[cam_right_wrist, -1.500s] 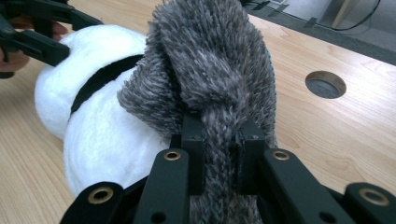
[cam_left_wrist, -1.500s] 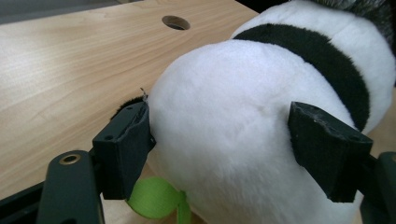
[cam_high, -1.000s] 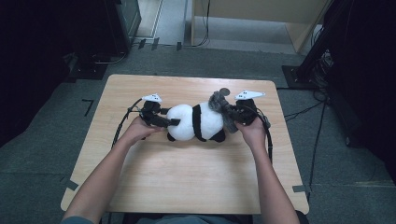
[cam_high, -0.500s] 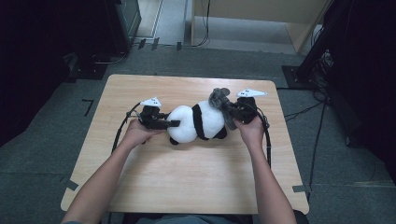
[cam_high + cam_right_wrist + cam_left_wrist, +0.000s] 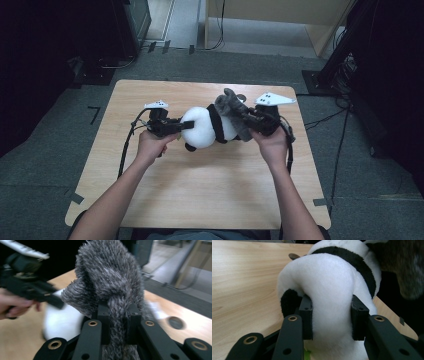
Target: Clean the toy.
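One plush panda (image 5: 204, 127) lies near the middle of the one wooden table (image 5: 200, 200). At its left end, the left gripper (image 5: 186, 125) has just been closing, its jaws now pinching white plush. At the panda's right end, the right gripper (image 5: 243, 120) squeezes one grey furry piece (image 5: 231, 102) tightly.

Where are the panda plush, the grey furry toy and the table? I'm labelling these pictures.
panda plush (image 5: 329, 285): left gripper view, white body above the jaws.
grey furry toy (image 5: 110, 277): right gripper view, upper fur.
table (image 5: 200, 190): high view, bare wood near the person.
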### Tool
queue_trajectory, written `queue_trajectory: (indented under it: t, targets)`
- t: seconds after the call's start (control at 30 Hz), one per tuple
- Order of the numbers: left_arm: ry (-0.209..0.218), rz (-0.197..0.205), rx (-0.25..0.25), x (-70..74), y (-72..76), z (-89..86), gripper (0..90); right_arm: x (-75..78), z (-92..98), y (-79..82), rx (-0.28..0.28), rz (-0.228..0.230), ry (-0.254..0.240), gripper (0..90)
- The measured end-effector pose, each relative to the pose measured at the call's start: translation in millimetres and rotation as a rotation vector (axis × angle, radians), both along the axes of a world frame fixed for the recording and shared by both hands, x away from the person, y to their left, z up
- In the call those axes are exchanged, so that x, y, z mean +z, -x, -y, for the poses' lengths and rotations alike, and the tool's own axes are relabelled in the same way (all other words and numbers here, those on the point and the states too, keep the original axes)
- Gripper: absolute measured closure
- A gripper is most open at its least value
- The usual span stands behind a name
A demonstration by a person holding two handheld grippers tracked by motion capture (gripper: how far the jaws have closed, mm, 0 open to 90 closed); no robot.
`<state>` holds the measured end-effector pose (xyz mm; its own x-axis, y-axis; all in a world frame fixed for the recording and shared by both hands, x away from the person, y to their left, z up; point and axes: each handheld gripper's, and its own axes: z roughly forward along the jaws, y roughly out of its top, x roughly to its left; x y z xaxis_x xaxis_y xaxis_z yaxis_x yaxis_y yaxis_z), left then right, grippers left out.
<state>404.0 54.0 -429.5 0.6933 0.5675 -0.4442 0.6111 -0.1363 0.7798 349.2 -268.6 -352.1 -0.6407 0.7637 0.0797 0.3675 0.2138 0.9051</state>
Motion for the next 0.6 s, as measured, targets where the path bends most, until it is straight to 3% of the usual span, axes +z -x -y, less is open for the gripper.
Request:
queue_trajectory:
  t: [0.23, 0.4, 0.53, 0.6]
  targets:
    - [-0.006, 0.008, 0.042, -0.1, 14.9, 16.6, 63.1, -33.2, -51.3, 11.8, 0.085, -0.040, -0.025, 79.6]
    - [-0.026, 0.018, 0.078, -3.6, 22.4, 21.6, 63.0, -55.1, -75.7, 14.9, 0.092, -0.062, -0.030, 80.0]
    - [-0.070, 0.042, 0.105, -5.1, 26.3, 24.2, 63.2, -71.2, -87.4, 24.1, 0.105, -0.027, -0.008, 80.6]
    - [-0.061, 0.031, 0.112, -5.5, 26.4, 23.9, 63.2, -76.5, -91.2, 30.0, 0.107, 0.001, 0.014, 80.7]
